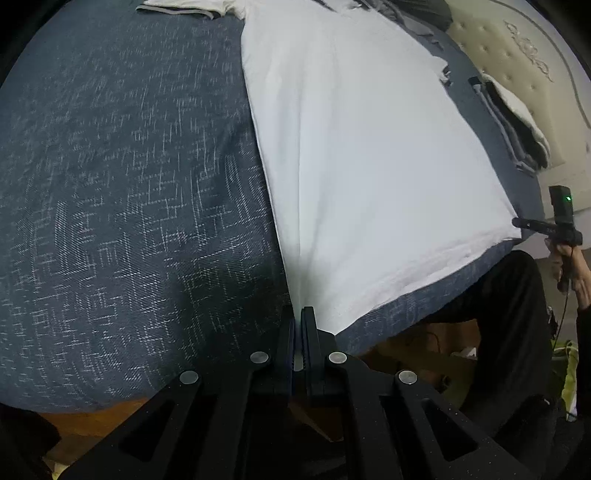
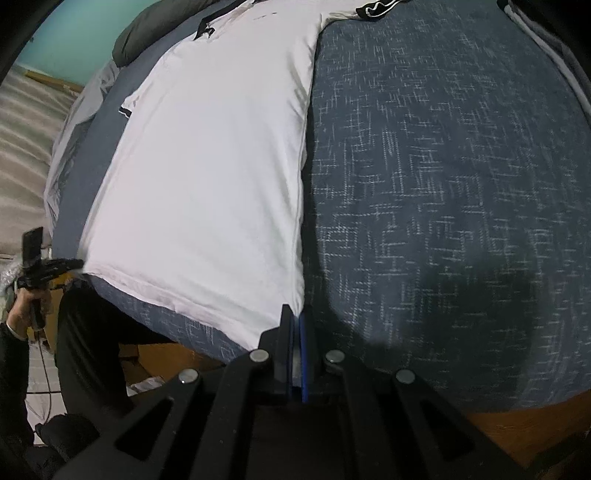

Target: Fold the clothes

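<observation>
Lying flat on the bed point(image 1: 122, 192), a white shirt point(image 1: 362, 155) is spread lengthwise over a dark blue bedspread woven with pale broken lines, its hem at the near edge of the mattress. The left gripper point(image 1: 298, 314) pinches one hem corner: its jaws are closed on the white fabric, a strip of which shows in the narrow slot between them. The right gripper point(image 2: 297, 314) pinches the opposite hem corner in the same way, jaws closed on the cloth at the shirt's side seam. Both grippers point steeply downward at the bed edge.

From the left wrist view, the right gripper appears at the far hem corner, carried by a hand point(image 1: 569, 269) with a dark sleeve, a green light glowing on its upright module. From the right wrist view, the left gripper appears likewise at the other corner, held by a hand point(image 2: 26, 310). The person's dark trousers point(image 1: 509, 332) stand against the bed edge between the two.

The shirt's far end shows dark trim point(image 2: 376, 8) at a sleeve. Beyond it lie a dark green garment point(image 2: 155, 33) and a grey one point(image 2: 70, 133). A stack of folded clothes point(image 1: 513, 122) rests near a tufted cream headboard point(image 1: 517, 55). Wooden bed frame point(image 2: 524, 424) shows below the bedspread.
</observation>
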A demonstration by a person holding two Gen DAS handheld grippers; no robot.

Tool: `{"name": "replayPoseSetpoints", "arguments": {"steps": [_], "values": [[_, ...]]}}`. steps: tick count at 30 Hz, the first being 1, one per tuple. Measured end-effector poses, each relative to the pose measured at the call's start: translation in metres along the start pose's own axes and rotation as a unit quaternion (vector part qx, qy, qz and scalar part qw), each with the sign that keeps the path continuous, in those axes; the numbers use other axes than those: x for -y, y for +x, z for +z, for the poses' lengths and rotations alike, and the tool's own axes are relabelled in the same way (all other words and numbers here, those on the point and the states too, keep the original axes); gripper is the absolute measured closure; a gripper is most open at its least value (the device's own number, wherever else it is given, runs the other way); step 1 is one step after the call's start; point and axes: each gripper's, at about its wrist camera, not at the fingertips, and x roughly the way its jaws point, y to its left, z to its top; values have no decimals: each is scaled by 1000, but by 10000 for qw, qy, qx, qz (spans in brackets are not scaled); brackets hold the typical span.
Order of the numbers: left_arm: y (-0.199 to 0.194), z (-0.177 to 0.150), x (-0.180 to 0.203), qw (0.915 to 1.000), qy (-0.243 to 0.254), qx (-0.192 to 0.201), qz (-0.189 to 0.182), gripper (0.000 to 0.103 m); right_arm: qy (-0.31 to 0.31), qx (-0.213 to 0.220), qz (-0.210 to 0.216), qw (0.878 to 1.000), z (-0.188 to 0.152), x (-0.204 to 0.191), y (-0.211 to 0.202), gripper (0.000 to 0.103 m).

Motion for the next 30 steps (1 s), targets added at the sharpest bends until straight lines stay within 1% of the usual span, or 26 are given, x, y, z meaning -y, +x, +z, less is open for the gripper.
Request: {"name": "replayPoseSetpoints", "arguments": {"steps": [5,6,8,9,10,14,17,19,20,23,24,26,30], "values": [[5,3,-3,9999,-85,-79,-9,98,41,60,126,9999,0,4,-3,100],[4,4,-3,9999,-92,-74,-4,96,43,57,134,9999,1,5,-4,99],[-2,6,-5,9999,-120,-53,2,86,93,38,150,9998,1,8,-6,97],[-5,6,-6,9999,-139,-49,-2,76,116,30,157,9998,1,10,-7,93],[-8,7,-7,9999,-159,-41,-13,73,119,35,158,9998,1,11,-10,89],[-26,15,-16,9997,-242,96,-12,71,138,131,174,9997,4,13,-20,86],[-39,32,-24,9987,-362,354,97,70,225,364,175,9989,21,17,-33,83],[-45,47,-27,9975,-450,550,58,70,275,490,174,9983,36,19,-38,75],[-45,50,-25,9969,-488,620,47,70,287,540,165,9980,44,19,-39,74],[-41,71,-26,9950,-606,798,14,69,283,594,128,9978,68,17,-36,73],[-39,80,-27,9944,-639,845,0,67,280,607,112,9977,76,16,-35,70],[-28,100,-34,9939,-663,876,2,65,280,617,103,9976,90,12,-27,69],[-10,129,-42,9930,-741,922,-22,65,348,658,104,9972,121,9,-12,68]]}}
